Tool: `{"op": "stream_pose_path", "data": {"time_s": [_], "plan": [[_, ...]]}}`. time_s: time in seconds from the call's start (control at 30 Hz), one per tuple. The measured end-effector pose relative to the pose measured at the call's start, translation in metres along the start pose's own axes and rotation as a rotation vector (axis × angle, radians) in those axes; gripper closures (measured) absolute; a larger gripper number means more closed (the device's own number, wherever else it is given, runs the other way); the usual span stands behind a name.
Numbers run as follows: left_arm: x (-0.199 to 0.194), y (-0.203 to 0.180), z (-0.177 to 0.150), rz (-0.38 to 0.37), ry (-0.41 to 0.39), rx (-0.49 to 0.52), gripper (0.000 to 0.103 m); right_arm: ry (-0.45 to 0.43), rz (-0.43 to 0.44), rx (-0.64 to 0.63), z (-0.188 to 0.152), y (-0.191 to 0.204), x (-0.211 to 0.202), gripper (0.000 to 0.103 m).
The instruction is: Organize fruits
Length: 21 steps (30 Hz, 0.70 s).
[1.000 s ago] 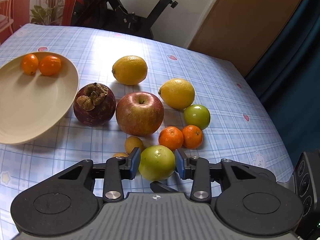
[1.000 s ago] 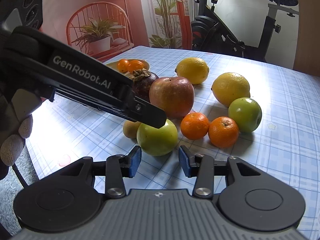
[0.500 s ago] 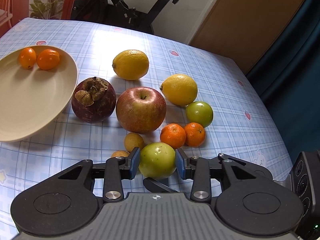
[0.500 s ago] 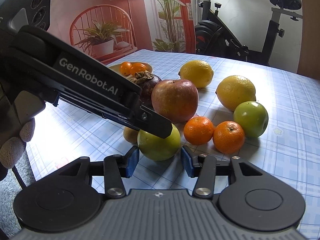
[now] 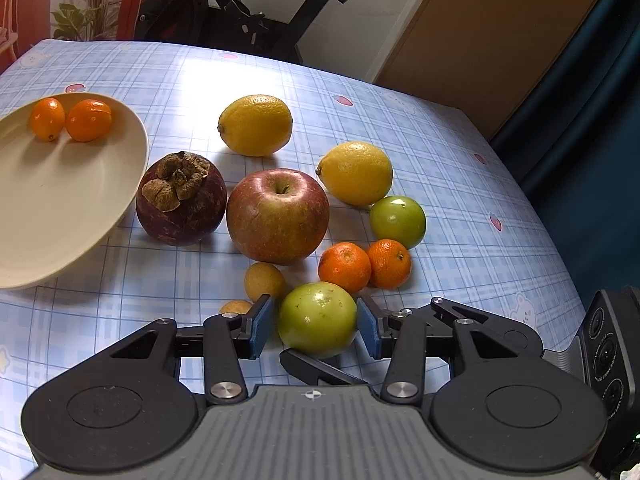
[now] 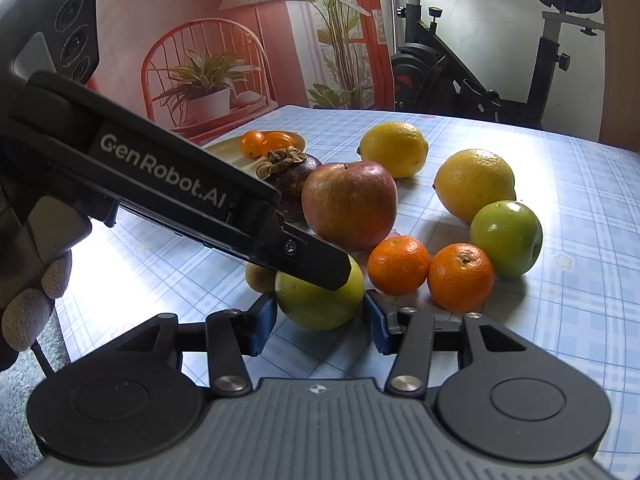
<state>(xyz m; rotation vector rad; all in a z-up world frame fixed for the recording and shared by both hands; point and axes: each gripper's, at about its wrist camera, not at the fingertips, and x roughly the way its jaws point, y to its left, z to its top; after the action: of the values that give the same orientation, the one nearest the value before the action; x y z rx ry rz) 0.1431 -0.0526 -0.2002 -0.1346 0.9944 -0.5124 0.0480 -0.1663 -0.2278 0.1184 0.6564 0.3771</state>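
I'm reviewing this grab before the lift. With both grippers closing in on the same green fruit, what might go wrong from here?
1. Both the left gripper and right gripper straddle one green fruit; they may collide or knock it free.
2. Neither pair of fingers visibly presses the round fruit, so it may slip or roll away.
3. A small brown fruit and a tangerine sit right beside it and may get nudged across the table.

the left wrist view looks low and forward across the table (image 5: 440,128) toward a doorway, very near the fruit. the right wrist view faces a plant corner from a different angle, equally near. both share the red apple (image 5: 277,216) (image 6: 349,205) and its cluster.
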Motion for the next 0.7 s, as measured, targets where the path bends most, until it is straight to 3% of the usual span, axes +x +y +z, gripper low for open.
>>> {"op": "stream_pose_path", "data": {"time_s": [0.5,0.7], "plan": [[0.001,0.002,0.003,-0.016,0.01,-0.014,0.058,-0.008,0.009,0.018,-0.002,-0.002,-0.003,0.052],[0.001,0.009,0.004,-0.038,0.025,-0.058,0.058,0.0,-0.027,-0.039,-0.005,0.006,-0.002,0.053]]}}
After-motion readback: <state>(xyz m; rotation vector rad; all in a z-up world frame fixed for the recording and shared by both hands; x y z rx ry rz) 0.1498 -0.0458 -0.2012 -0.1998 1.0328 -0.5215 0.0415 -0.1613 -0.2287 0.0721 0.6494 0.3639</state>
